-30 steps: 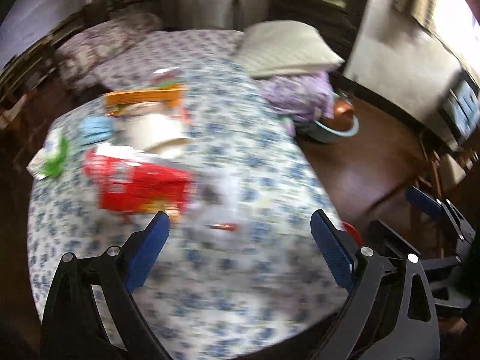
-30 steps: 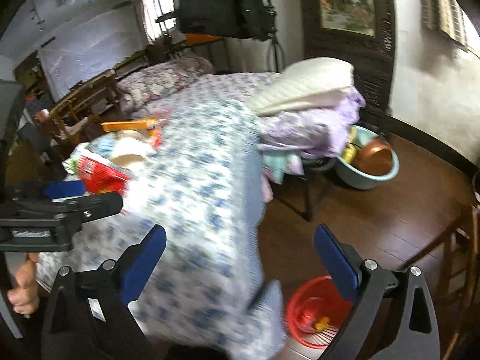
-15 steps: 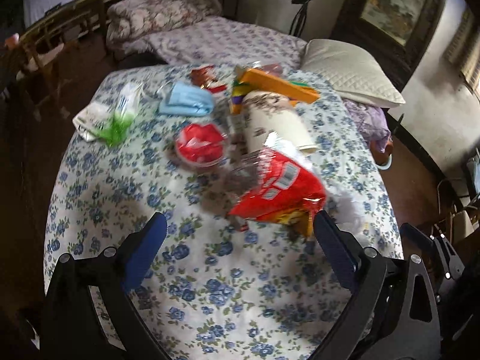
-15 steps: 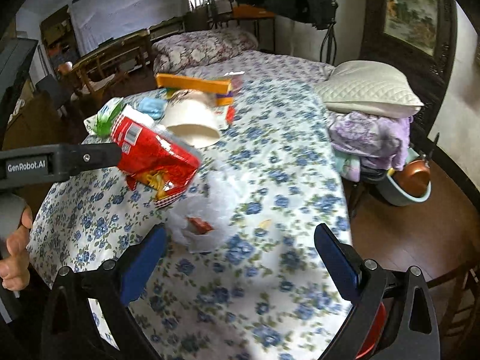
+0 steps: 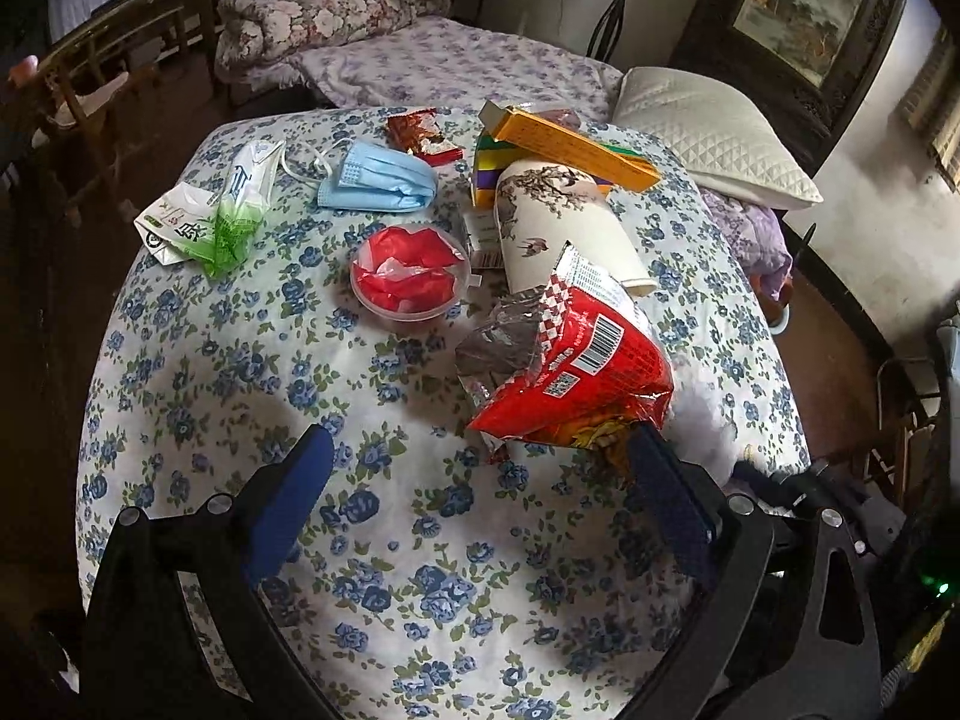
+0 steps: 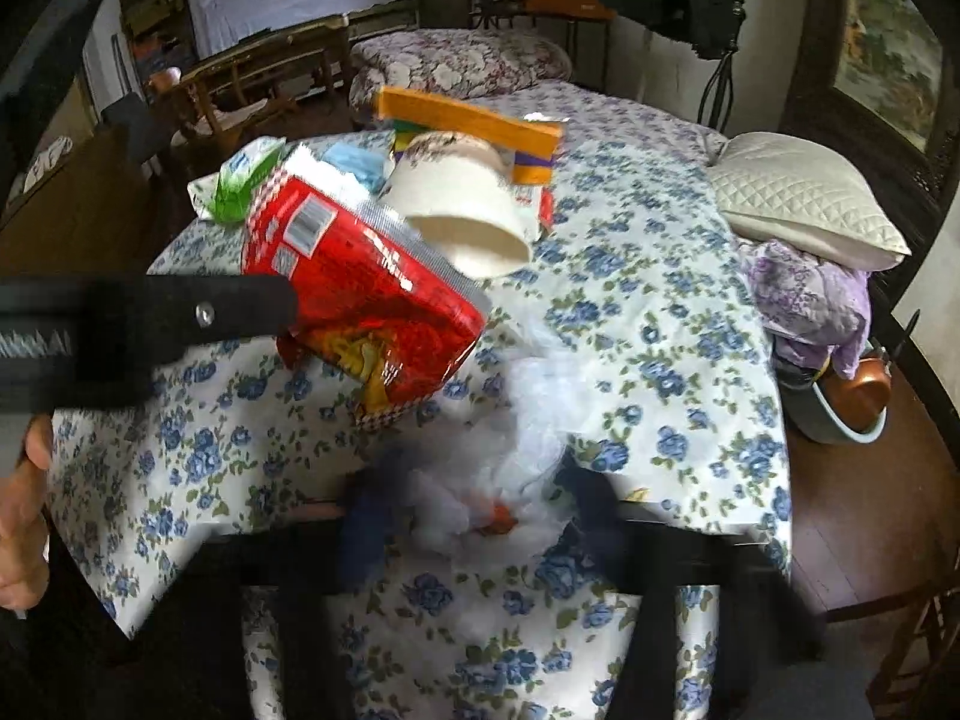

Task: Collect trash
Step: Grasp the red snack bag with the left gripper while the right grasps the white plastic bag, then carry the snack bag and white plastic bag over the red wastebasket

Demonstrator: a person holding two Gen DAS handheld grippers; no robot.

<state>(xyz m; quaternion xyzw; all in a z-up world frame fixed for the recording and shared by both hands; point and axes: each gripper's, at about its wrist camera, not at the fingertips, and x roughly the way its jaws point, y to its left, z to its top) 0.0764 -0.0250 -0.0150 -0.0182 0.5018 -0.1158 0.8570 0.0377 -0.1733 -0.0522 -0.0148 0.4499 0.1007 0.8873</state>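
Note:
Trash lies on a round table with a blue-flowered cloth [image 5: 198,372]. A red snack bag [image 5: 576,372] lies just ahead of my open, empty left gripper [image 5: 480,510]. Beyond it are a white paper cup [image 5: 558,222] on its side, a clear cup with red wrapper [image 5: 411,273], a blue face mask [image 5: 378,177], a green-white packet [image 5: 216,210], a small red wrapper [image 5: 423,129] and an orange box [image 5: 570,141]. My right gripper [image 6: 474,516], blurred, has its jaws partly closed around a clear plastic bag [image 6: 510,480] at the table's near edge. The snack bag [image 6: 360,276] shows there too.
A bed with a floral quilt [image 5: 324,6] and a white pillow [image 5: 714,132] stand behind the table. Wooden chairs [image 5: 120,66] are at the left. A basin with a copper pot [image 6: 852,408] sits on the wooden floor at the right.
Both grippers swung toward the table and closer in. My right gripper came down over the clear plastic bag and its jaws narrowed from wide open. My left gripper stayed open.

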